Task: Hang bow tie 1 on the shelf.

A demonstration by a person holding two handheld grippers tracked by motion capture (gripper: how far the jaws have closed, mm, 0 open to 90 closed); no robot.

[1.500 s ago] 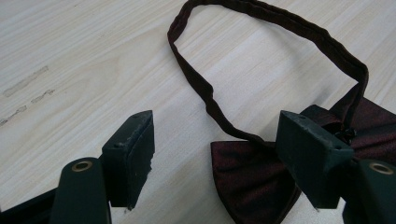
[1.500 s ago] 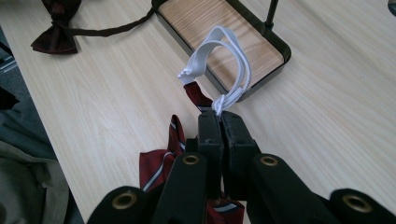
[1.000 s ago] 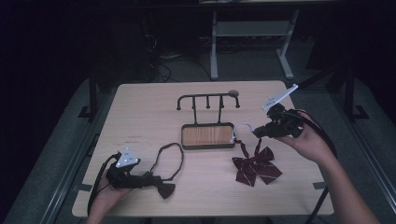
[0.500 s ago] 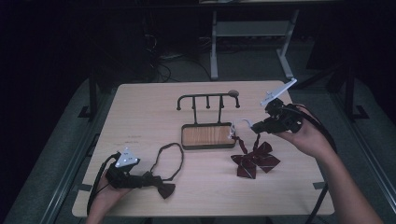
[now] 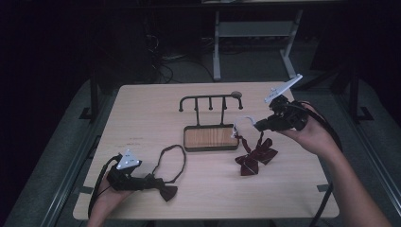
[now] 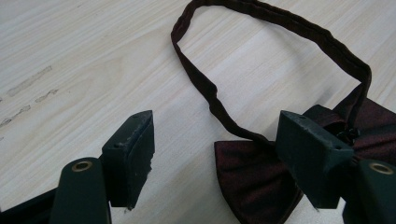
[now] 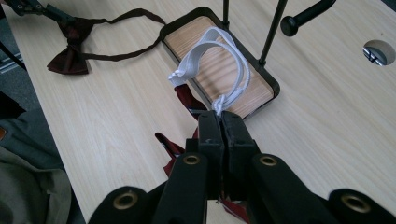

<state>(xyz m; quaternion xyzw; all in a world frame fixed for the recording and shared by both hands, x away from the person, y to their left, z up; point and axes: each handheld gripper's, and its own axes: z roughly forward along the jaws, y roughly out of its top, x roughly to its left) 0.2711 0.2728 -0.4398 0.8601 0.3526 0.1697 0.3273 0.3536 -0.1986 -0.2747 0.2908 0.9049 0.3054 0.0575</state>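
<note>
The right gripper [image 7: 221, 122] was clamped on the white elastic loop [image 7: 212, 56] of the striped bow tie [image 5: 254, 156], lifting it just ahead of the rack [image 5: 210, 120], probably to hang it. The left gripper [image 6: 217, 161] stood wide open over the dark bow tie [image 6: 261, 179], holding nothing, its strap [image 6: 261, 14] looping ahead.

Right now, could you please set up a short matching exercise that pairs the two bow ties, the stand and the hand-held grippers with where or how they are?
Things:
1. left hand-held gripper
2. right hand-held gripper
3. dark bow tie
4. stand

States:
A. shut on the white strap of the striped bow tie
B. mid-table, wooden base in a dark rim
C. jaws open, either side of one wing
D. flat on the table, its loop spread out

Pairs: 1-C, 2-A, 3-D, 4-B
</note>
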